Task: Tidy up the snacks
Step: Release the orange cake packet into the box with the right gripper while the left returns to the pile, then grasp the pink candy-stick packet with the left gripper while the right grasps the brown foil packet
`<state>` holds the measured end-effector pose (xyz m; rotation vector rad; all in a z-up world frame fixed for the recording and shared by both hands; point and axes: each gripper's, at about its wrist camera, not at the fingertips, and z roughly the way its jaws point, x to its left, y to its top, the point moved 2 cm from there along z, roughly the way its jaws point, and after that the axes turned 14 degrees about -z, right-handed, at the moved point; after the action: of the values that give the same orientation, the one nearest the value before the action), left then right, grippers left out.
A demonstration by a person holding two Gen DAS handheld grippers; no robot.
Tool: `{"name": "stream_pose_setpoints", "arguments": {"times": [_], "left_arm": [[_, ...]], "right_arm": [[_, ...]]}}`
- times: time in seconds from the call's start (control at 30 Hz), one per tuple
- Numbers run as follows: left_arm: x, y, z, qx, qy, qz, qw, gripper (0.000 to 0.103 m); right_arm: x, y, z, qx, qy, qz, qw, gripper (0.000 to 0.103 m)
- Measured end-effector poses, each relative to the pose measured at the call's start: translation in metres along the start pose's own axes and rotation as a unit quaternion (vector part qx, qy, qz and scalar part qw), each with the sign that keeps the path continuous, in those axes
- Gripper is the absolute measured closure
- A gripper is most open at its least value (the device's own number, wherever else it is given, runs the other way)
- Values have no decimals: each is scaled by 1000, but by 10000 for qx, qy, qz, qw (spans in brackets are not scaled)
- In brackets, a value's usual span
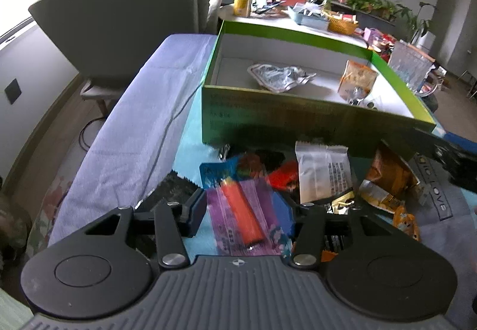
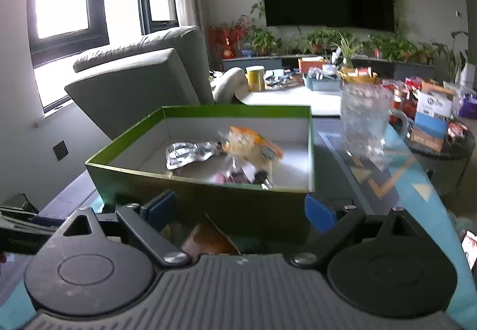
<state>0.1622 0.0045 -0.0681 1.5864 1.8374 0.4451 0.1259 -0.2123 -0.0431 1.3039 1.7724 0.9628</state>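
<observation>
The green box (image 1: 268, 118) stands on the bench (image 1: 190, 151), open at the top. Inside it lie a crumpled silver wrapper (image 1: 280, 76) and an orange snack bag (image 1: 356, 81), apart from each other. In front of the box, loose snacks are heaped on the bench: a white packet (image 1: 323, 172), a brown and yellow packet (image 1: 387, 181) to its right, and a purple packet (image 1: 247, 216). An orange lighter (image 1: 243, 215) lies on the purple packet.

The left tool (image 1: 243, 215) hangs over this heap with its fingers spread on both sides of the lighter and the purple packet, and they do not press on them. The right tool (image 2: 238, 211) is just before the near wall of the box; its blue pads (image 2: 319, 212) stand apart and grasp nothing.
</observation>
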Motion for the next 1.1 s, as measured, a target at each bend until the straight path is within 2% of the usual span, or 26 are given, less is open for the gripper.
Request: {"name": "stream_pose_setpoints", "arguments": {"times": [0.1, 0.2, 0.37, 0.7, 0.8, 0.83, 0.9, 0.93, 1.1], "left_arm": [[1, 0, 4, 49, 145, -160, 9998, 55], [-1, 2, 10, 18, 360, -349, 9987, 49], [-5, 4, 22, 73, 608, -404, 9973, 46], [-11, 0, 25, -99, 753, -155, 9970, 43], [-9, -1, 23, -132, 642, -138, 9978, 45], [-9, -2, 22, -122, 554, -127, 9983, 49], [-9, -2, 16, -117, 203, -129, 9996, 68], [-9, -2, 14, -64, 86, -158, 9998, 68], [-8, -4, 8, -74, -47, -158, 9998, 71]], "right_arm": [[-5, -9, -4, 100, -100, 63, 9999, 54], [-10, -15, -4, 179, -145, 179, 9996, 54], [-11, -19, -3, 203, -112, 237, 9994, 54], [-6, -32, 1, 327, 174, 125, 9992, 54], [1, -33, 3, 371, 247, 23, 9990, 54], [3, -33, 4, 386, 257, 8, 9989, 54], [6, -34, 4, 412, 294, 12, 9987, 54], [8, -34, 4, 418, 319, 12, 9986, 54], [15, -34, 2, 416, 315, -11, 9986, 54]]}}
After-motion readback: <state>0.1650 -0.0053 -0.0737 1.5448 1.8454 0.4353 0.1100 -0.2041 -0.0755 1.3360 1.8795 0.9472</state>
